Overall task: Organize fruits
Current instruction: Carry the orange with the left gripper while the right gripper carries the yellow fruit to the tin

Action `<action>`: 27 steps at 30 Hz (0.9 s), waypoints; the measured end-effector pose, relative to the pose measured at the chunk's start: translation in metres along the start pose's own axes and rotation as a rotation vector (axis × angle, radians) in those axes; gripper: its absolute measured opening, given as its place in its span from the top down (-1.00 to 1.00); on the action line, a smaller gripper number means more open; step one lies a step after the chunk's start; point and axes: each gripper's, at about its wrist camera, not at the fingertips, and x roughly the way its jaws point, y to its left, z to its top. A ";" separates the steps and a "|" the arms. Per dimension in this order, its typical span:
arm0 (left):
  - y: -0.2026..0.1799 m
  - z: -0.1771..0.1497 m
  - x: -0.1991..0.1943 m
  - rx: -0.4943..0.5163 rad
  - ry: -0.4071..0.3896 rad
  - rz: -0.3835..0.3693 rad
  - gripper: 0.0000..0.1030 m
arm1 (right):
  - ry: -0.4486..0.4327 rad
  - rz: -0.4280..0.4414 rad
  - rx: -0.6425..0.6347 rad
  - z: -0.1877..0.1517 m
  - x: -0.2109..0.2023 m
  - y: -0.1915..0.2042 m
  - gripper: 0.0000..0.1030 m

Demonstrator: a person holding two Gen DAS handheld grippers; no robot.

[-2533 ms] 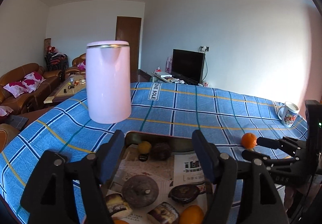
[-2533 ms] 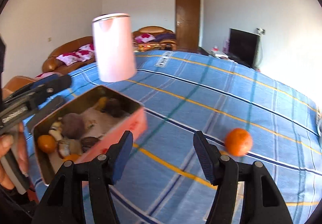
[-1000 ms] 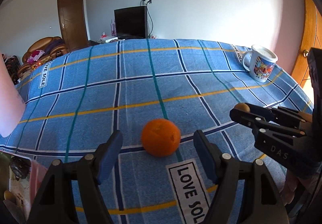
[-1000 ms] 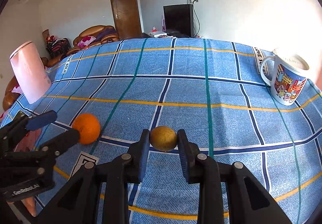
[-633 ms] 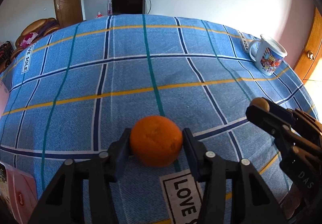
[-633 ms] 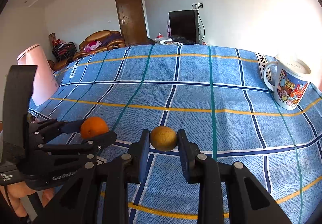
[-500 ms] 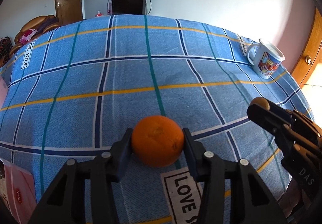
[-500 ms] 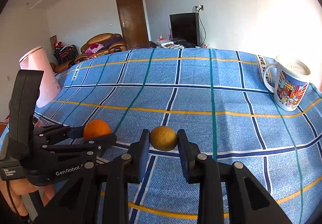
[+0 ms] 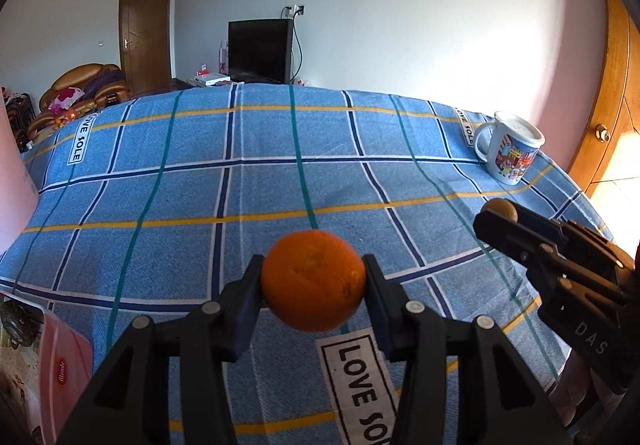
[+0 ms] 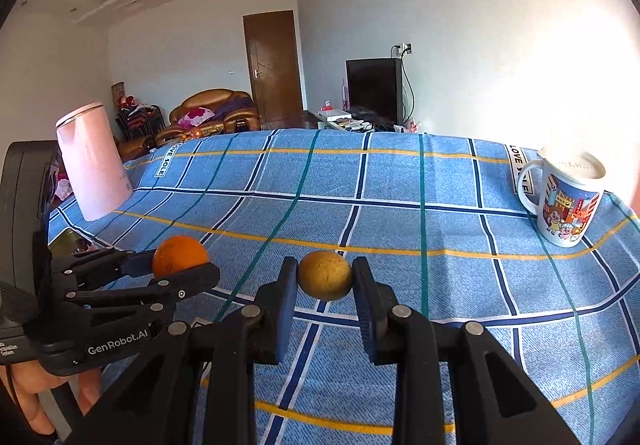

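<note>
My left gripper (image 9: 313, 277) is shut on an orange (image 9: 313, 280) and holds it above the blue checked tablecloth (image 9: 240, 189). My right gripper (image 10: 325, 277) is shut on a small yellow-brown fruit (image 10: 325, 274), also lifted off the cloth. In the right wrist view the left gripper (image 10: 182, 263) with the orange (image 10: 180, 254) is at the left. In the left wrist view the right gripper (image 9: 498, 215) with the yellow-brown fruit (image 9: 499, 208) is at the right. The pink box (image 9: 64, 369) of fruits shows at the lower left edge.
A printed white mug (image 10: 568, 197) stands at the table's right side and also shows in the left wrist view (image 9: 510, 153). A pink kettle (image 10: 93, 161) stands at the far left. Beyond the table are a TV, a door and sofas.
My left gripper has closed on the orange and lifted it. My right gripper has kept hold of the yellow-brown fruit and risen with it. Both views now look higher over the table.
</note>
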 end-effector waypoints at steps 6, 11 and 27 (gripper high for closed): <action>0.000 0.000 -0.008 -0.001 -0.047 0.012 0.05 | -0.050 -0.003 -0.008 -0.001 -0.010 0.002 0.43; -0.002 -0.001 -0.015 0.006 -0.086 0.024 0.05 | -0.074 -0.005 -0.012 -0.001 -0.013 0.001 0.43; -0.005 -0.007 -0.036 0.028 -0.194 0.065 0.04 | -0.161 -0.017 -0.041 -0.003 -0.029 0.007 0.43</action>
